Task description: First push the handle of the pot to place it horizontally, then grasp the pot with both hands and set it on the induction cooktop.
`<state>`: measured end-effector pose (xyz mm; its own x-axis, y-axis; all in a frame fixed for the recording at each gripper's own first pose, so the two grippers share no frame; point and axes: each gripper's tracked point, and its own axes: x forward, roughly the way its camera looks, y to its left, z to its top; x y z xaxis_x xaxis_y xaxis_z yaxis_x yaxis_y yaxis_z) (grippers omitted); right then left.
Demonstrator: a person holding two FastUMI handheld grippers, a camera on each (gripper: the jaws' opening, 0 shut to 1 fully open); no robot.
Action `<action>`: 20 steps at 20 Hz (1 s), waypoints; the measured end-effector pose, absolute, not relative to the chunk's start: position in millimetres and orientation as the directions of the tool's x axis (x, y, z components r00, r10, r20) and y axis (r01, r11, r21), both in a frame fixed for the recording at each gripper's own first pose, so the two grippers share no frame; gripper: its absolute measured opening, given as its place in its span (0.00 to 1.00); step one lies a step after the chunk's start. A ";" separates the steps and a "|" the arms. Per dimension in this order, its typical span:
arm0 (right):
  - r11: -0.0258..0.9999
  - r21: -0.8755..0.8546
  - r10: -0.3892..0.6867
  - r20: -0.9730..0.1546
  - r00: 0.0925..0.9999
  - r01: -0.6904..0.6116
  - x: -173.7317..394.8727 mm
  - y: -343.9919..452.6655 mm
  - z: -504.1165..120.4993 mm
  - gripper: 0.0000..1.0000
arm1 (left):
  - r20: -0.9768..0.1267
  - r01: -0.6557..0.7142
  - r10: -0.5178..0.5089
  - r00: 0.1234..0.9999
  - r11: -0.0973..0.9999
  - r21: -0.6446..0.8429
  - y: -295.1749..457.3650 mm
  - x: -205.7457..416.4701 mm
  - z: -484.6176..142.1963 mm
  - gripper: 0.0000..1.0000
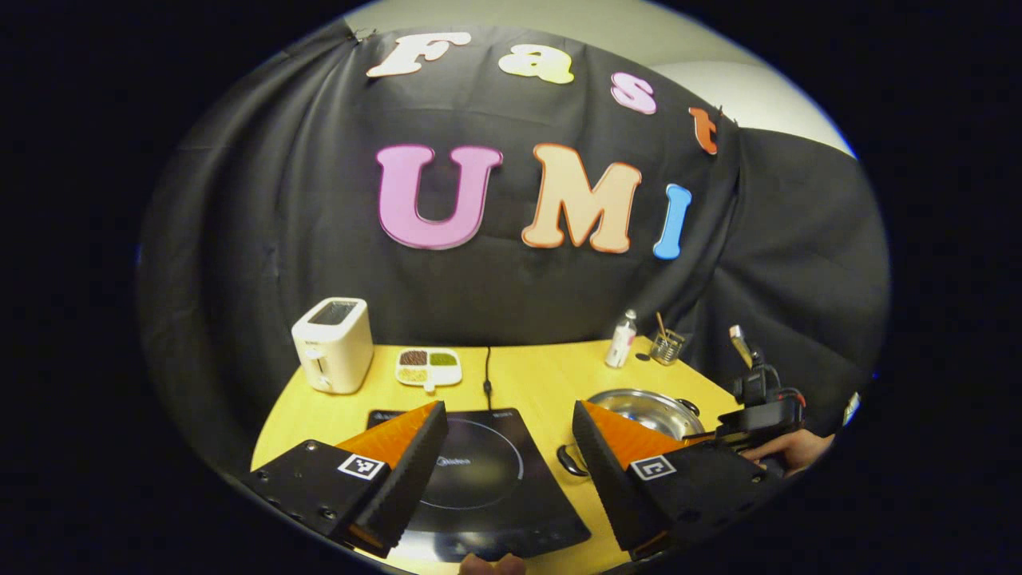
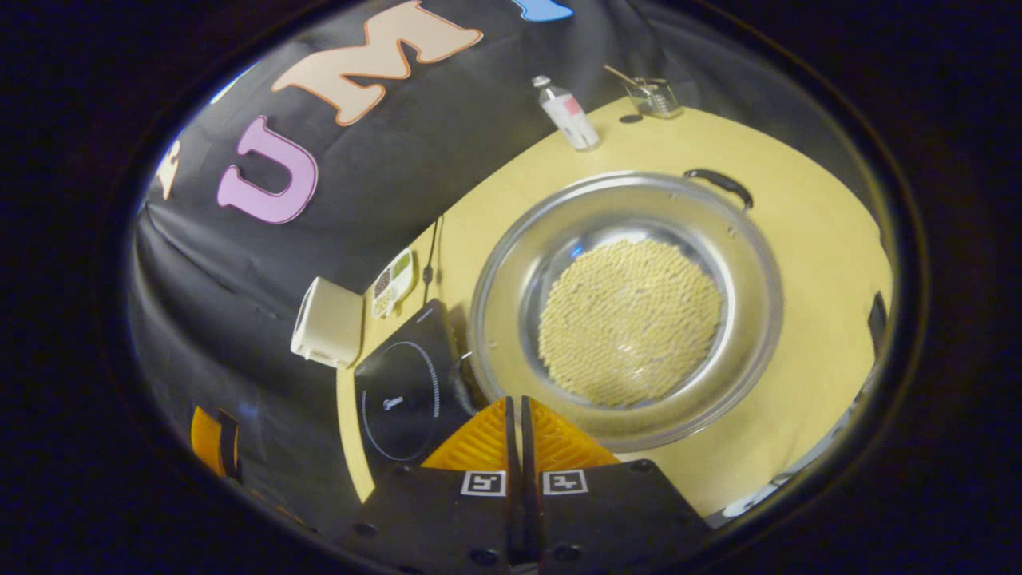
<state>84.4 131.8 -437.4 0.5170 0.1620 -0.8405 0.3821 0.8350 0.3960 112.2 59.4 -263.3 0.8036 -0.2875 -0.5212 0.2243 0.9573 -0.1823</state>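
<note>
The pot [image 2: 627, 307] sits on the table [image 2: 806, 263] beside the cooktop [image 2: 399, 391], handles [image 2: 718, 184] askew. With the right gripper [image 2: 516, 415] closed on nothing, push one handle until both lie horizontal. Hold the left gripper [image 1: 507, 431], fingers spread, clear over the cooktop.

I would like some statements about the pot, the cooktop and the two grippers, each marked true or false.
1. The pot stands on the cooktop. False: it stands on the table beside it.
2. The right gripper is shut. True.
3. The left gripper is shut. False: its fingers stand wide apart.
4. The pot is empty. False: pale grains cover its bottom.
5. A toaster stands behind the cooktop. True.
</note>
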 end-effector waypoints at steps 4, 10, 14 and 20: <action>0.869 0.378 0.163 -0.828 0.536 0.320 91.8 54.8 -434.8 0.00 | -0.597 0.169 -0.268 0.756 0.961 -0.218 6.0 104.7 -294.3 0.96; 0.953 0.236 0.076 -0.795 0.602 0.191 130.7 -43.9 -436.9 0.34 | -0.740 0.046 -0.188 0.645 0.977 -0.208 -38.6 97.8 -362.7 0.97; 0.978 0.160 0.048 -0.793 0.607 0.131 150.5 -69.1 -449.7 0.46 | -0.776 0.002 -0.131 0.617 0.986 -0.164 -40.6 107.8 -385.7 0.97; 1.000 0.000 0.019 -0.785 0.619 -0.030 173.7 -78.6 -472.0 0.70 | -0.837 -0.011 -0.107 0.537 0.991 -0.134 -48.8 108.0 -428.7 0.96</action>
